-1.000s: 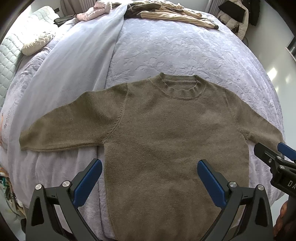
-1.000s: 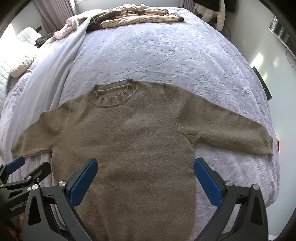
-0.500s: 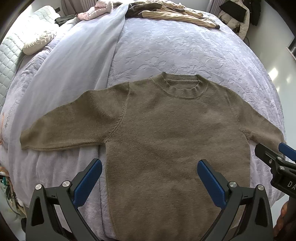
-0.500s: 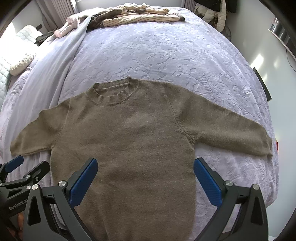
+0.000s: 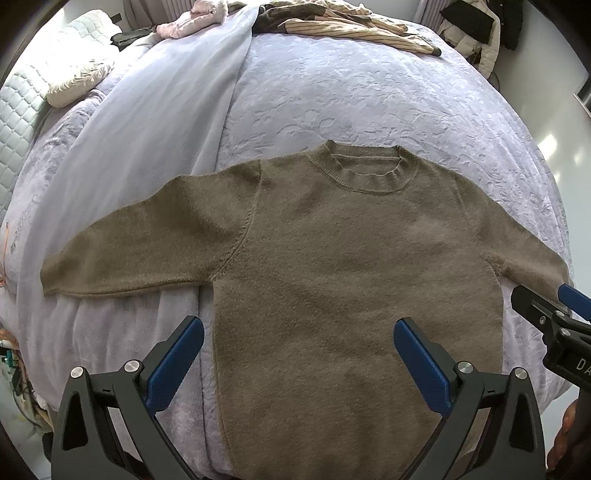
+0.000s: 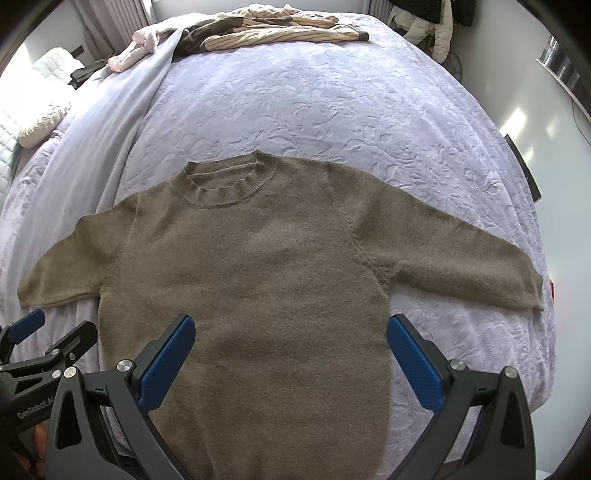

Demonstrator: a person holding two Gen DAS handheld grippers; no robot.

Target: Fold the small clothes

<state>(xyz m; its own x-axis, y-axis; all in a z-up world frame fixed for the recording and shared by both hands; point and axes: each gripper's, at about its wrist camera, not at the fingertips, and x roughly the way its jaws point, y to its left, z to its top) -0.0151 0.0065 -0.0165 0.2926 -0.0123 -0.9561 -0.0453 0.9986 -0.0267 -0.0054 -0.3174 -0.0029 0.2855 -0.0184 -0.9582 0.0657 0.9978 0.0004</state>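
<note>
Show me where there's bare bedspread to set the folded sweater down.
The widest bare stretch of embossed lavender bedspread lies between the olive-brown knit sweater collar and the striped beige garment at the far end. Smaller patch: below its right sleeve. Crowded: the far-left corner, with the pink garment.

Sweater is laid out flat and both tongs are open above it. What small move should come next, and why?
Probably bring the left tongs out to the cuff of the olive-brown knitted sweater's left sleeve to fold it inward. The sweater lies flat on the lavender embossed bedspread, both sleeves spread wide, nothing folded yet. The right tongs are open too, gripping nothing.
</note>
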